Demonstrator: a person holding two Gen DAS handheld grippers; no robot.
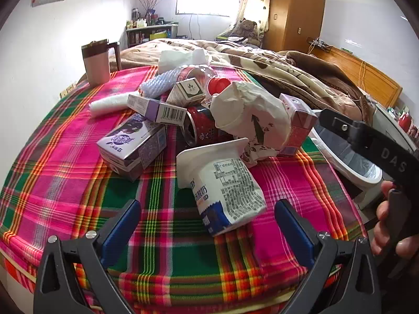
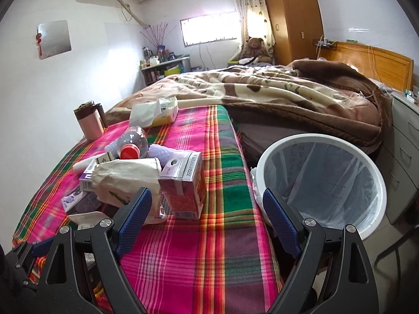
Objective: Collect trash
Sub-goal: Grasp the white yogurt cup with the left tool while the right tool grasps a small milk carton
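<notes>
On the plaid cloth (image 1: 78,183), left gripper (image 1: 208,218) gapes wide around the tipped yogurt cup (image 1: 222,183), gripping nothing; right gripper (image 2: 207,218) wide open, empty, bin (image 2: 322,183) beside.

- White walls (image 2: 39,91); a bright window (image 2: 209,30) with a patterned curtain (image 2: 251,13).
- Tall wooden wardrobe (image 2: 293,18) in the corner.
- Bed (image 2: 262,89) under a brown blanket, wooden headboard (image 2: 371,60).

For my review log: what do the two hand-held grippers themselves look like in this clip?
Both look alike: the left hand-held gripper and right hand-held gripper have black frames with triangular cutouts, silver round fasteners, and blue textured finger pads. The right one's black body carries pale lettering "DAS". No cables or sleeves show.
</notes>
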